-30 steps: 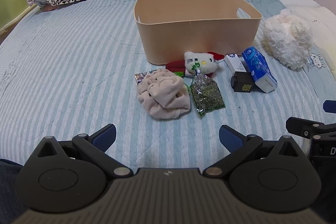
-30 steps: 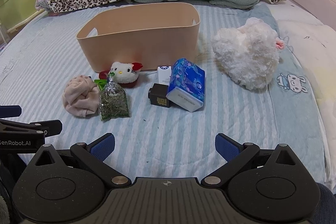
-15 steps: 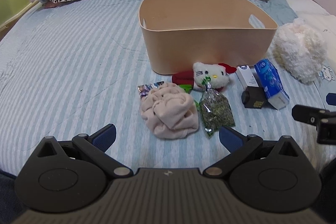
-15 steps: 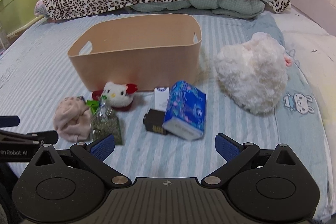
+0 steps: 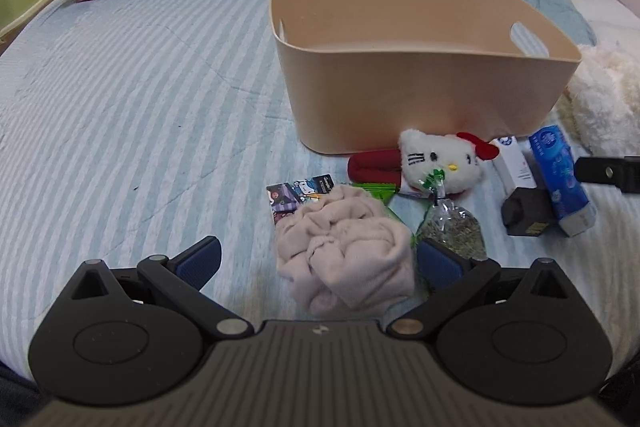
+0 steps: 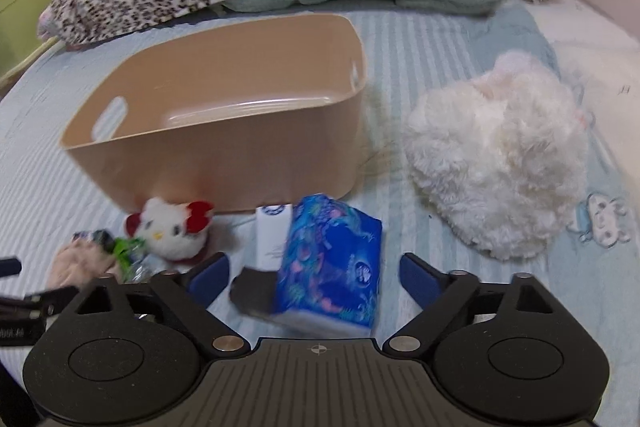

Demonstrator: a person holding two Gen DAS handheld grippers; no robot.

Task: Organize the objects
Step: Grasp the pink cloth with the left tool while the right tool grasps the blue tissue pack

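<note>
Both grippers are moving forward and down toward the clutter on the bed, so that everything is looming larger than a second ago. Jaws of the left gripper are standing wide apart, with the crumpled beige cloth lying between them but untouched. Jaws of the right gripper are closing from their widest, and the blue tissue pack is sitting between them; the pads are not yet pressing on it.

Step in hand, as judged: the approach to a first pick-up, each gripper taking one thing, with nothing yet in the beige bin, which is standing empty just behind the clutter. Next, each pair of jaws is needing to sink lower around its target and close, then lift over the bin's near rim.

Around the cloth, a bag of dried herbs is lying just beside the left gripper's right finger, and a small printed packet is peeking out from under the cloth's far edge; either could be caught with it. A white cat plush with a red bow is resting against the bin wall. Beside the tissue pack, a black box and a white carton are touching it and may be dragged along. A fluffy white toy is lying well to the right, on the striped bed.
</note>
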